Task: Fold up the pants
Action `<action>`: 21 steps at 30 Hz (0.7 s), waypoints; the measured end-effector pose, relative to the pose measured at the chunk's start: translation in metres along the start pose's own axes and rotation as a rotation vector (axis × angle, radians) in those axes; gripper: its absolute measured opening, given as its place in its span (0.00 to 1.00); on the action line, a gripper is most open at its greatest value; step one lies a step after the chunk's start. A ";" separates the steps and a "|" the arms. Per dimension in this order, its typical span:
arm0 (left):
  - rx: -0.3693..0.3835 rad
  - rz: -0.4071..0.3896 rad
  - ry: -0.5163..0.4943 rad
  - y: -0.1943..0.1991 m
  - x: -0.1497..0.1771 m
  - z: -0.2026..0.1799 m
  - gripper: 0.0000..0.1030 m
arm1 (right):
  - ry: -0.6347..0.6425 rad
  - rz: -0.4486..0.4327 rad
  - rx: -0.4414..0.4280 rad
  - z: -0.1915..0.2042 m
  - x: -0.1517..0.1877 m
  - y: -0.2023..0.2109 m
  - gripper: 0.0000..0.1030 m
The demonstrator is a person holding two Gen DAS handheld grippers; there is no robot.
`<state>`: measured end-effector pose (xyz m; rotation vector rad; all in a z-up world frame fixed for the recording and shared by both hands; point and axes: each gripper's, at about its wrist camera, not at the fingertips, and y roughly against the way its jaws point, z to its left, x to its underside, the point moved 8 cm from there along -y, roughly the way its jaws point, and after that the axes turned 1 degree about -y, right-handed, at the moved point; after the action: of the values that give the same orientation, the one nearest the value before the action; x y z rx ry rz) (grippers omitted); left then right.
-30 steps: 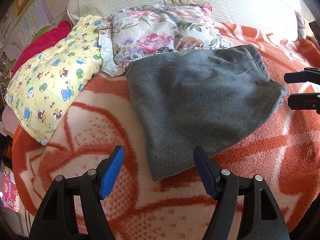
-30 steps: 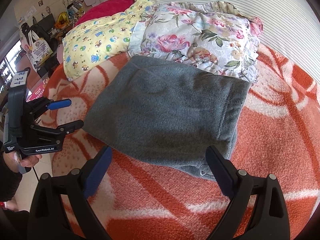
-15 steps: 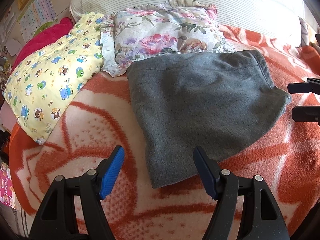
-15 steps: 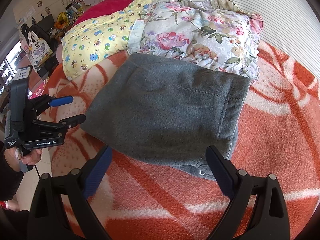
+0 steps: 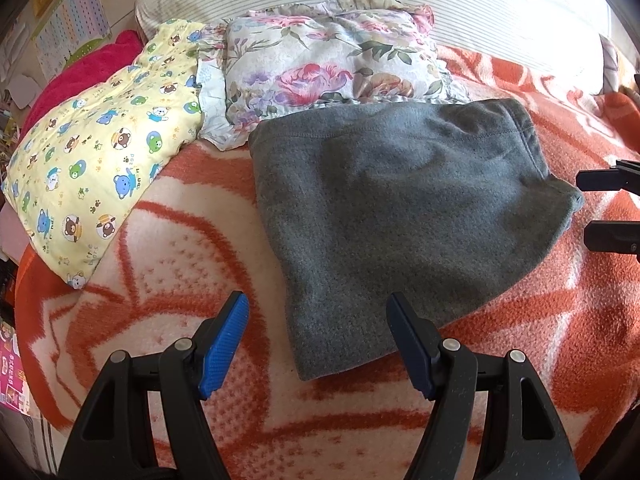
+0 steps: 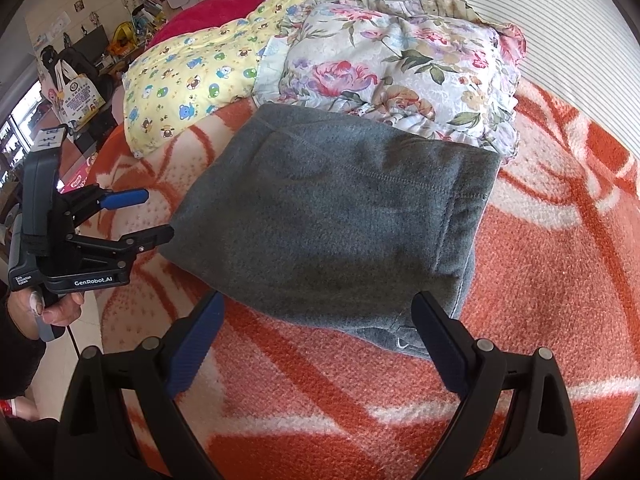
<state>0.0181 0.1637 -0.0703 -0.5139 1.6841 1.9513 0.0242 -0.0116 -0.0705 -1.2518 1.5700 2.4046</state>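
Left wrist view shows the grey fleece pants (image 5: 400, 216) already folded into a compact, roughly square bundle on the orange-and-cream blanket (image 5: 168, 264), their far edge touching the floral pillow (image 5: 332, 64). The left gripper (image 5: 318, 340) has its jaws spread wide and holds nothing; the bundle's near corner lies between and just ahead of its blue pads (image 5: 224, 344). The right gripper (image 6: 316, 344) is likewise spread and empty, facing the layered edge where the waistband and a small white logo show. Seen from the right wrist, the bundle's longer side runs from the left gripper's corner toward the floral pillow, and both tools sit just beside the cloth at opposite corners, neither clearly nearer. Any further fold would probably turn on that corner-to-corner line, though the pants look close to finished. Compared with half a second ago, the left camera has drawn slightly back and upward, so the bundle sits a little farther from its pads; the cloth itself has not shifted, and the right gripper's view is nearly unchanged.
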 end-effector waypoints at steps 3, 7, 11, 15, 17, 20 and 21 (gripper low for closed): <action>0.001 0.000 0.001 -0.001 -0.002 0.000 0.70 | 0.000 0.001 0.001 0.000 0.000 0.000 0.92; 0.003 0.004 0.004 -0.002 -0.004 0.000 0.70 | -0.002 -0.002 0.000 0.000 -0.001 -0.001 0.92; 0.002 0.005 0.004 -0.002 -0.005 -0.001 0.70 | -0.012 -0.007 -0.005 -0.003 0.000 0.000 0.92; 0.001 0.004 -0.001 -0.002 -0.007 -0.002 0.70 | -0.018 -0.009 -0.005 -0.006 0.000 0.001 0.92; 0.001 0.005 -0.002 -0.002 -0.007 -0.002 0.70 | -0.022 -0.014 -0.007 -0.006 -0.001 0.002 0.92; 0.002 0.003 -0.007 0.001 -0.009 -0.006 0.70 | -0.033 -0.025 -0.014 -0.007 -0.001 0.004 0.92; 0.002 0.004 -0.009 0.002 -0.010 -0.009 0.70 | -0.038 -0.031 -0.016 -0.007 -0.001 0.005 0.92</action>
<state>0.0242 0.1536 -0.0640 -0.5008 1.6835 1.9516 0.0270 -0.0193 -0.0674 -1.2158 1.5138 2.4119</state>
